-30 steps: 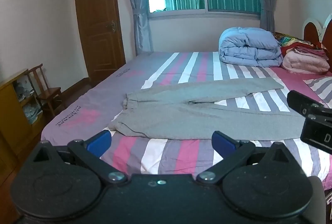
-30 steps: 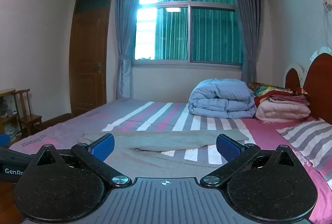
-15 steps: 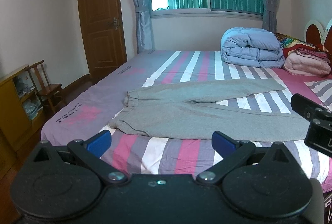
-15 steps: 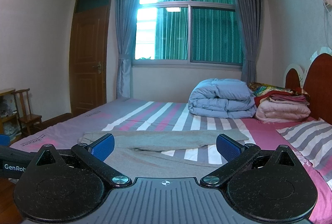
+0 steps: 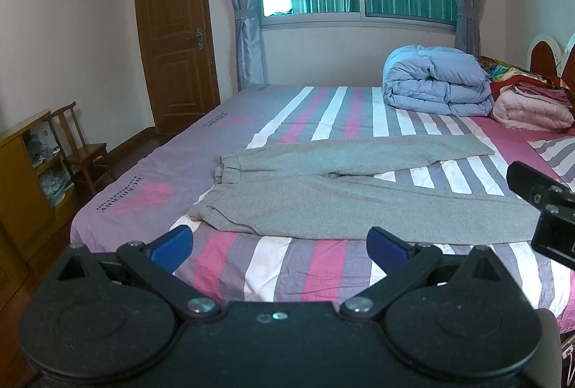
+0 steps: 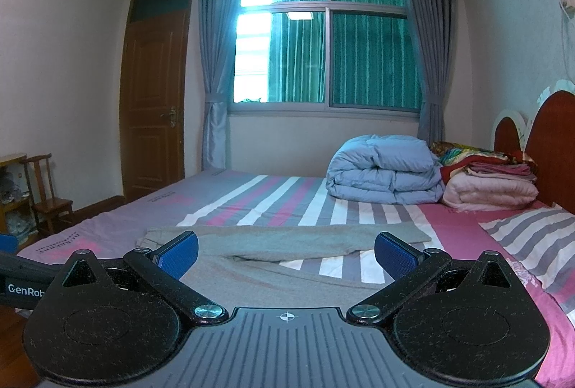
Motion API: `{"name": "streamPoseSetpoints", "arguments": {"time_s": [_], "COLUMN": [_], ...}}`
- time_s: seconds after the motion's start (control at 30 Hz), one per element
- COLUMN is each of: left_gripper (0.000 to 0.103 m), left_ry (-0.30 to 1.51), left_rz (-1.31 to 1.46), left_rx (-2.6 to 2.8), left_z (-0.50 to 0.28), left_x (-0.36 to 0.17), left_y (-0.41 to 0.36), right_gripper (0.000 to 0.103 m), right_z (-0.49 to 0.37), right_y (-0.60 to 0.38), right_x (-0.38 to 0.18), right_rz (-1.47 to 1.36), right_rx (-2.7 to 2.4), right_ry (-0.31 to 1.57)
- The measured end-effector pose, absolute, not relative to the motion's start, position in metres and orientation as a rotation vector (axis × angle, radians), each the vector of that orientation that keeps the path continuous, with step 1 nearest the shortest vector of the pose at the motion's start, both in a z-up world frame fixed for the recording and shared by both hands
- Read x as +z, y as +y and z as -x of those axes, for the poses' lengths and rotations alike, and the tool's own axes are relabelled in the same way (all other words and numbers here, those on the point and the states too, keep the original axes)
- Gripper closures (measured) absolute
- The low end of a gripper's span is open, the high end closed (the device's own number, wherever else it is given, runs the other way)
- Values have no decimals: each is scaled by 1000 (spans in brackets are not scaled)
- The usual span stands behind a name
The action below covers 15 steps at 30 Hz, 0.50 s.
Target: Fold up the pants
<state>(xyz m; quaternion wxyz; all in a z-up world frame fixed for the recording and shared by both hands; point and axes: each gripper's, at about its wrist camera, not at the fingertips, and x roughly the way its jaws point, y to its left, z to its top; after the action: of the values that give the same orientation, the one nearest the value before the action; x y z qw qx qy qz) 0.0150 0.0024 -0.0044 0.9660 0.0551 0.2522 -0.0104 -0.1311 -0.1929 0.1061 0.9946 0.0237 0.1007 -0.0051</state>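
Nothing much has shifted beyond slight camera drift: both the left gripper point(image 5: 278, 242) and right gripper point(image 6: 286, 253) hover wide apart, empty, over soft, limp grey pants point(image 5: 323, 186) lying flat on the striped bed point(image 5: 287, 262), probably best pinched at waistband and cuffs.

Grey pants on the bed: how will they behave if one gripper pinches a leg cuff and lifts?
Probably floppy: the grey pants lie limp, with soft wrinkles. Likely they drape and drag across the striped sheet rather than lift whole. The waistband looks bunched, so probably thicker there.

One pair of grey pants point(image 5: 323, 194), one bed point(image 5: 287, 266), one folded blue duvet point(image 5: 436, 81), one pink blanket stack point(image 5: 532, 111), one wooden chair point(image 5: 82, 147), one door point(image 5: 172, 28), two grippers: left point(image 5: 279, 245), right point(image 6: 286, 255)
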Motion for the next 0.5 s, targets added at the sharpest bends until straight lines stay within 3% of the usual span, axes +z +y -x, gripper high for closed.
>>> {"name": "streamPoseSetpoints", "arguments": {"time_s": [0.5], "left_gripper": [6], "left_ry": [519], "left_rz": [-109], "left_rx": [-19], "left_z": [-14], "left_x": [-8], "left_y": [3], "right_gripper": [0], "right_z": [131], "right_y": [-193], "right_x": [106], "right_rz": [-49], "right_rx": [-10], "right_ry": [205]}}
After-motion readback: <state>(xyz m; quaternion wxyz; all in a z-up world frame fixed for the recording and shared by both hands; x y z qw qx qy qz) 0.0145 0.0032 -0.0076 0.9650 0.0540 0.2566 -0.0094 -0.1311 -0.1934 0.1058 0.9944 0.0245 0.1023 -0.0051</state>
